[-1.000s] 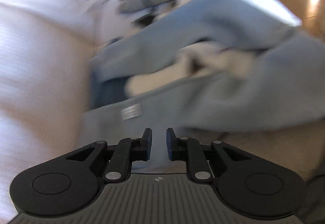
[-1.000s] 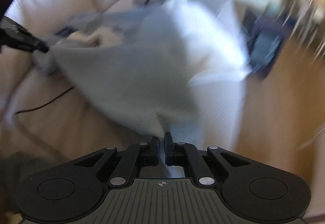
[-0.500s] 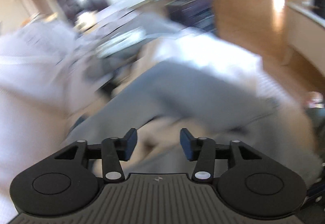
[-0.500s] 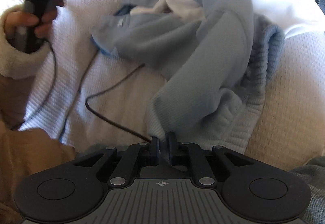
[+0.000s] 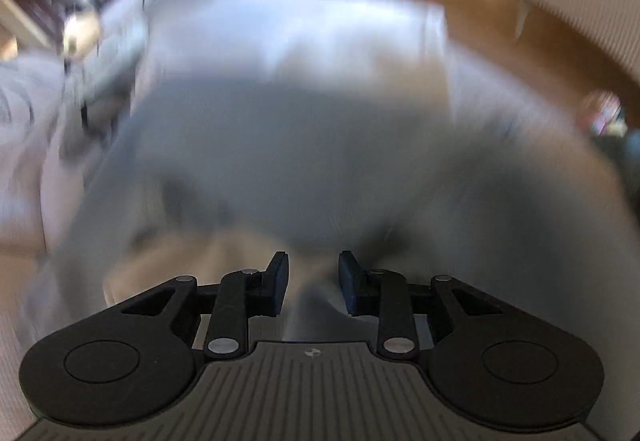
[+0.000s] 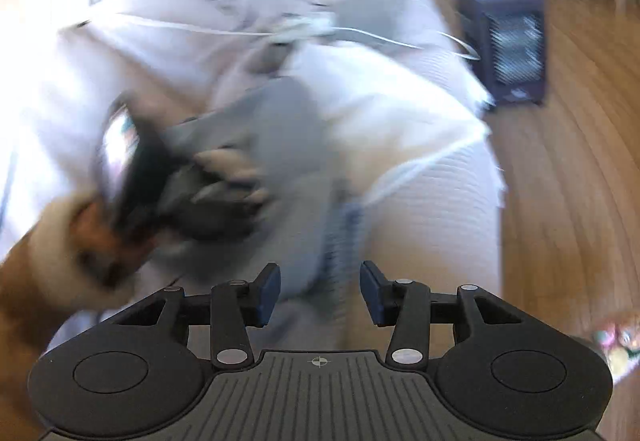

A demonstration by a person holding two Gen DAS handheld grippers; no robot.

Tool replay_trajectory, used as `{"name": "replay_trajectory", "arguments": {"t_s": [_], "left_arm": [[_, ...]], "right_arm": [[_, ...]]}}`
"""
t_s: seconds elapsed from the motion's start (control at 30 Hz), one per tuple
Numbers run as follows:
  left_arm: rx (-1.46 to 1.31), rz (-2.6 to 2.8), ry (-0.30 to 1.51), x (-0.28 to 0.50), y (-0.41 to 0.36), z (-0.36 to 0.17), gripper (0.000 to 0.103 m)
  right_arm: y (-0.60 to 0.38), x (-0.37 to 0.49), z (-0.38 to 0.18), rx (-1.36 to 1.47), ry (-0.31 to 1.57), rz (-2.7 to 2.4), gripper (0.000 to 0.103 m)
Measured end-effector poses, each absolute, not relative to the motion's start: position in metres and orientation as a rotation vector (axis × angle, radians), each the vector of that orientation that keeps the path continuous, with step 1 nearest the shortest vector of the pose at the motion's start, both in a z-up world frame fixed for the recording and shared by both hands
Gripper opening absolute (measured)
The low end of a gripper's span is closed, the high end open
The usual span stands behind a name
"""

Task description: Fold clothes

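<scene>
A: Clothes first, then: where do they lie?

B: On the bed [image 6: 436, 209], whose white ribbed cover fills most of the right wrist view and drops over the edge toward a wooden floor [image 6: 572, 177]. The one garment I can make out is a grey-blue garment [image 6: 280, 145], bunched in a heap near the bed's edge. In the left wrist view that same cloth fills the middle of the picture, heavily smeared by motion.

A: Anything else big in the room?

B: A dark cabinet [image 6: 506, 41] stands on the floor just past the corner of the bed. White bedding with thin dark lines is piled further back; the blur keeps me from saying more about it.

A: And the tools?

B: The right gripper [image 6: 320, 291] has its jaws apart and opening, hanging over the near fold of the garment. Cloth shows in the gap, but the pads press on nothing. The left gripper [image 5: 313, 283] is spread less wide and its jaws are closing. Blurred grey cloth lies between them, and I see a gap on either side, so no pinch.

A: Does the left tool show from the other side?

B: Yes, as a dark smear on the heap, held by a person's hand [image 6: 104, 233] in a pale fleecy cuff.
</scene>
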State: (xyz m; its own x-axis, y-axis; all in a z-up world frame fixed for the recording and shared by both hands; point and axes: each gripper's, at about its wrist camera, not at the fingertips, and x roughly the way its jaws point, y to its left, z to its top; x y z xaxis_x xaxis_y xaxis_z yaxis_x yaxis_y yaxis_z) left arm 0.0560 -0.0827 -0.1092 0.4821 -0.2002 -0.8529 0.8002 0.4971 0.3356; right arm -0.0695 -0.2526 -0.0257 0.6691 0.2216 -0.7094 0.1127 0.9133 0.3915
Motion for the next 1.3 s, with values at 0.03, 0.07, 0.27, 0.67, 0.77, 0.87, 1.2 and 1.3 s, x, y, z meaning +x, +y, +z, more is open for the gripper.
{"name": "replay_trajectory", "arguments": {"t_s": [0.03,0.07,0.27,0.67,0.77,0.87,1.2,1.3], "left_arm": [[0.814,-0.702,0.876,0.058,-0.073,-0.116,0.028],[0.804,-0.701,0.860,0.058,-0.065,-0.118,0.030],[0.746,-0.664,0.888,0.063,-0.041,-0.112,0.034],[0.687,-0.658,0.906,0.066,-0.036,-0.106,0.036],[0.685,-0.670,0.888,0.063,-0.036,-0.098,0.037],[0.683,-0.696,0.875,0.058,-0.039,-0.094,0.038],[0.685,-0.671,0.893,0.065,-0.040,-0.097,0.043],[0.680,-0.660,0.887,0.066,-0.036,-0.090,0.044]], "right_arm": [[-0.259,-0.060,-0.033,0.440,0.847,0.039,0.043],[-0.265,-0.051,-0.040,0.453,0.852,0.014,0.043],[-0.268,-0.007,-0.069,0.512,0.874,0.061,0.044],[-0.246,0.023,-0.077,0.232,0.900,-0.015,0.017],[-0.269,0.018,-0.046,0.127,0.824,-0.140,0.016],[-0.303,0.012,-0.025,0.035,0.755,-0.332,0.016],[-0.332,0.022,-0.080,0.104,0.756,-0.402,0.032],[-0.330,0.014,-0.071,0.119,0.733,-0.394,0.042]]}}
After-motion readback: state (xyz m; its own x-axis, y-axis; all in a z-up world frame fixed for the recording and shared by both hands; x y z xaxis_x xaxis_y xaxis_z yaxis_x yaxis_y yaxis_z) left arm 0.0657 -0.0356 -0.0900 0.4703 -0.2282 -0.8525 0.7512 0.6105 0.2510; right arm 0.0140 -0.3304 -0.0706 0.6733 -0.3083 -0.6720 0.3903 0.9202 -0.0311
